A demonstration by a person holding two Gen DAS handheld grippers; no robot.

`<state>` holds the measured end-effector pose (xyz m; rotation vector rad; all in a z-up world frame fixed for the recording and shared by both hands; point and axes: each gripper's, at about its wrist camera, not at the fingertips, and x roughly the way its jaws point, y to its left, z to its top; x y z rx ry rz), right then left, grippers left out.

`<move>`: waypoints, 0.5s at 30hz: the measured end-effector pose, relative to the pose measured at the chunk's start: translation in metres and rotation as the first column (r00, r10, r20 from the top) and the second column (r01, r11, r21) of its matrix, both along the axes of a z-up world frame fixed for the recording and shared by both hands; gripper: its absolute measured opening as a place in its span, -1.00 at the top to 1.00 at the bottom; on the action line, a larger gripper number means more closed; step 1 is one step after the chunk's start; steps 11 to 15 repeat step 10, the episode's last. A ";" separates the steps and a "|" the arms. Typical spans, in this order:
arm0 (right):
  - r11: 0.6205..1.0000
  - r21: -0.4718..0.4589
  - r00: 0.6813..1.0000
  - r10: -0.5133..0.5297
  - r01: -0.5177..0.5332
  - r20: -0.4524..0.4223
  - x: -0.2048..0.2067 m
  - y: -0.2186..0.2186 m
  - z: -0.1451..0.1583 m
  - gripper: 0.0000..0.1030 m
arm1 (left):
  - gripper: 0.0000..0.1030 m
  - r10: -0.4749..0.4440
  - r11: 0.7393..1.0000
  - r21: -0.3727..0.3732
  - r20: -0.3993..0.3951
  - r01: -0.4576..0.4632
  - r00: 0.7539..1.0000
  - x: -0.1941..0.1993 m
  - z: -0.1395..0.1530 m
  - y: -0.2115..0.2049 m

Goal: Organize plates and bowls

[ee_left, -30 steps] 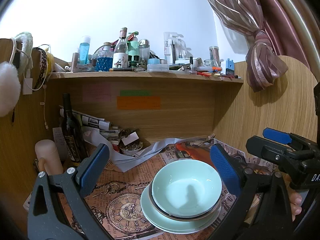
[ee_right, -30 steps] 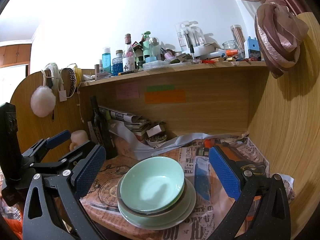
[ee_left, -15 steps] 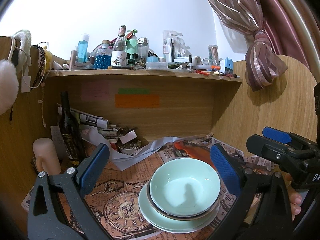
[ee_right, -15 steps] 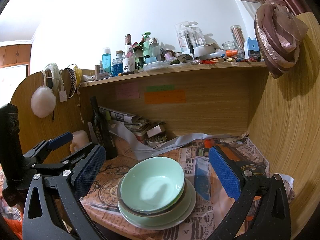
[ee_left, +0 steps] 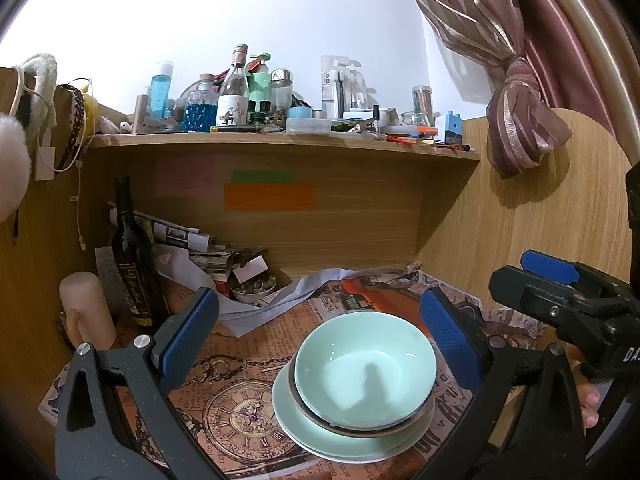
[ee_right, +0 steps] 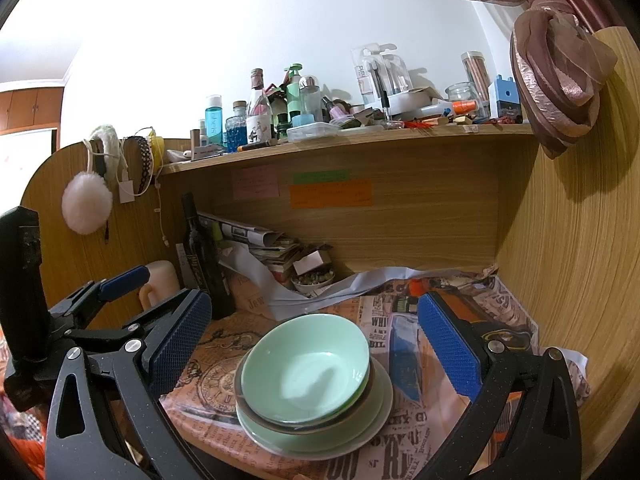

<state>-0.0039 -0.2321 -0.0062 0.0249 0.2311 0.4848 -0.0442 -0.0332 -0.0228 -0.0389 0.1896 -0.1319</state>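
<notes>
Under the cluttered shelf (ee_left: pixel 280 148), the desk (ee_right: pixel 448 432) is covered in old newspaper, and that's my whole work area. Far left against the side panel stands a dark wine bottle (ee_left: pixel 130 256) with a pale pink jug (ee_left: pixel 86 312) just beside it, and a heap of folded papers (ee_left: pixel 188 240) sits behind them toward the back.

The stack is what matters: a pale green plate (ee_right: pixel 320 440) on the near part of the desk, a dark-rimmed bowl (ee_right: pixel 370 392) on it, and a mint green bowl (ee_right: pixel 306 368) nested on top, tilted a bit toward the left. Way smaller, a little white dish (ee_left: pixel 252 290) full of bits sits at the back, near the papers.

Both my tools are spread wide and holding nothing. My left gripper (ee_left: pixel 320 332) hangs above the stack, with the top bowl between its blue pads. My right gripper (ee_right: pixel 314 332) hovers over it too, from the right.

I'd say the stacking looks done, or I'm about to grab the pile. If the top bowl needs seating flat, the next move calls for a slow drop and a pinch on its rim, since glazed ceramic probably slides easily.
</notes>
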 end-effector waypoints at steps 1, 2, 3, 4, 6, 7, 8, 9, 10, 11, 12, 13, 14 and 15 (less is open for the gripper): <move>1.000 -0.001 1.000 -0.001 0.001 0.000 0.000 0.000 0.000 -1.00 | -0.99 0.005 1.000 0.000 0.004 -0.005 1.000 -0.001 0.000 0.000; 1.000 -0.004 1.000 0.000 0.000 0.000 0.000 0.001 0.000 -1.00 | -0.99 0.009 1.000 0.002 0.005 -0.009 1.000 -0.001 0.000 -0.001; 1.000 -0.006 1.000 -0.001 0.001 0.000 0.000 0.002 0.000 -1.00 | -0.99 0.009 1.000 0.003 0.007 -0.009 1.000 -0.001 0.000 -0.001; 1.000 -0.006 1.000 -0.001 0.001 0.000 -0.001 0.003 0.000 -1.00 | -0.99 0.009 1.000 0.000 0.008 -0.009 1.000 -0.002 0.000 -0.001; 1.000 -0.006 1.000 -0.002 0.002 0.000 -0.001 0.003 0.000 -1.00 | -0.99 0.002 1.000 -0.007 0.004 -0.002 1.000 -0.001 0.001 0.000; 1.000 -0.007 1.000 -0.001 0.001 -0.001 0.000 0.003 0.000 -1.00 | -0.99 -0.001 1.000 -0.011 0.001 0.001 1.000 -0.001 0.001 0.001; 1.000 -0.008 1.000 -0.003 0.003 -0.001 -0.001 0.004 0.000 -1.00 | -0.99 -0.004 1.000 -0.014 -0.001 0.004 1.000 -0.001 0.001 0.001; 1.000 -0.007 1.000 -0.005 0.005 -0.002 -0.001 0.004 0.000 -1.00 | -0.99 -0.004 1.000 -0.016 -0.002 0.004 1.000 -0.001 0.001 0.002; 1.000 -0.007 1.000 -0.006 0.006 -0.004 0.000 0.005 -0.001 -1.00 | -0.99 -0.004 1.000 -0.016 -0.003 0.004 1.000 -0.001 0.000 0.002; 1.000 -0.007 1.000 -0.006 0.006 -0.004 0.000 0.005 -0.001 -1.00 | -0.99 -0.004 1.000 -0.016 -0.003 0.004 1.000 -0.001 0.000 0.002; 1.000 -0.007 1.000 -0.006 0.006 -0.004 0.000 0.005 -0.001 -1.00 | -0.99 -0.004 1.000 -0.016 -0.003 0.004 1.000 -0.001 0.000 0.002; 1.000 -0.007 1.000 -0.006 0.006 -0.004 0.000 0.005 -0.001 -1.00 | -0.99 -0.004 1.000 -0.016 -0.003 0.004 1.000 -0.001 0.000 0.002; 1.000 -0.007 1.000 -0.006 0.006 -0.004 0.000 0.005 -0.001 -1.00 | -0.99 -0.004 1.000 -0.016 -0.003 0.004 1.000 -0.001 0.000 0.002; 1.000 -0.007 1.000 -0.006 0.006 -0.004 0.000 0.005 -0.001 -1.00 | -0.99 -0.004 1.000 -0.016 -0.003 0.004 1.000 -0.001 0.000 0.002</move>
